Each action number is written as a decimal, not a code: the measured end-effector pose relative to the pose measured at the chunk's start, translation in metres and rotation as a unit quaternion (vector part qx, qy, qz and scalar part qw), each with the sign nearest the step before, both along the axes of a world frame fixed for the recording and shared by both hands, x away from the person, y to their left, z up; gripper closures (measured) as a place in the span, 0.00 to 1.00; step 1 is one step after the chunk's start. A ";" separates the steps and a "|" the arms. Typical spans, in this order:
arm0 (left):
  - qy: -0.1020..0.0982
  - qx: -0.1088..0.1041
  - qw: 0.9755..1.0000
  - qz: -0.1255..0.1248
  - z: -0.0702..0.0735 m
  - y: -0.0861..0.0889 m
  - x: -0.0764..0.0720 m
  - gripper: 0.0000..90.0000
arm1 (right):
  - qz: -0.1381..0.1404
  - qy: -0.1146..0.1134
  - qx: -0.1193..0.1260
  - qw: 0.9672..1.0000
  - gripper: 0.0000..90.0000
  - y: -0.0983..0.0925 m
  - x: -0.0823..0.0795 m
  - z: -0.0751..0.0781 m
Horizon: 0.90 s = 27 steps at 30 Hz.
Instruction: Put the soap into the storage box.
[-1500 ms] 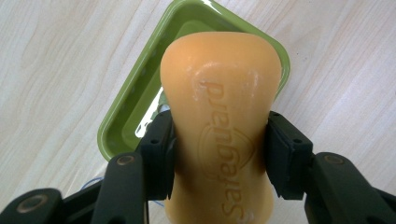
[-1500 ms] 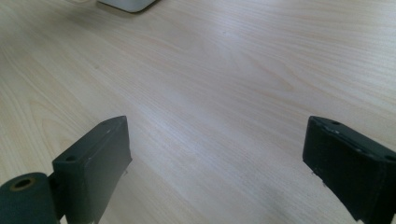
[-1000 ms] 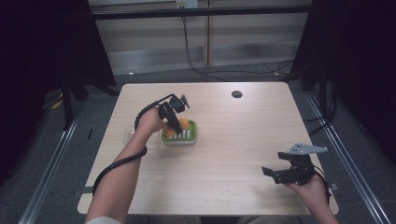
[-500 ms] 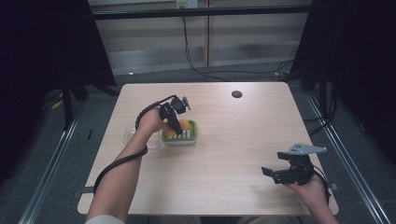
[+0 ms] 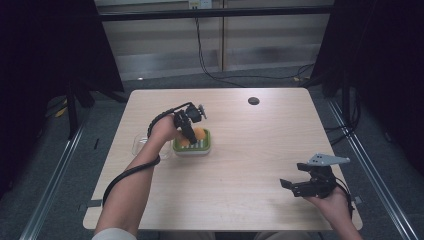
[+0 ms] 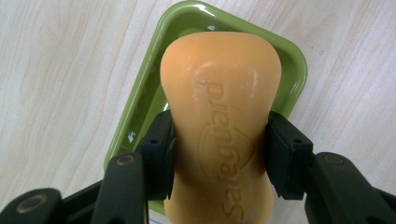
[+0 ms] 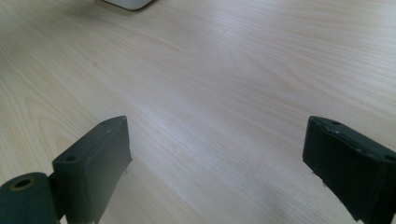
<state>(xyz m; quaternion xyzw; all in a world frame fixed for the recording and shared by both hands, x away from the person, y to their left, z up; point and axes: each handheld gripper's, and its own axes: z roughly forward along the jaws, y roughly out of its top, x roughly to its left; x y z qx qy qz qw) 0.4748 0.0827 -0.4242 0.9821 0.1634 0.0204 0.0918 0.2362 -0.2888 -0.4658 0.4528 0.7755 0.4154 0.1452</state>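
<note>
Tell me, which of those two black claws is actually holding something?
The left gripper: it squeezes the orange soap bar over the green dish. The right gripper stands open.

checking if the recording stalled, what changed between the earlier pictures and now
Nothing visibly changed. The left gripper stays shut on the orange soap bar over the green dish, and the right gripper stays open above the table, near its right front corner.
</note>
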 end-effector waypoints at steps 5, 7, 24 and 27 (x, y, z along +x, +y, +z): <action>-0.006 -0.007 1.000 0.008 -0.002 -0.001 -0.001 0.55 | 0.001 0.001 0.000 1.000 0.08 0.000 0.000 0.000; -0.007 -0.003 1.000 0.003 -0.002 0.000 0.000 0.55 | 0.001 0.000 0.000 1.000 0.08 0.000 0.000 0.000; 0.004 -0.002 1.000 0.005 -0.007 0.002 0.004 0.55 | 0.000 -0.001 -0.001 1.000 0.08 0.000 0.000 0.000; 0.004 0.000 1.000 0.000 -0.008 0.002 0.005 0.55 | 0.001 -0.001 -0.001 1.000 0.08 0.000 0.000 -0.001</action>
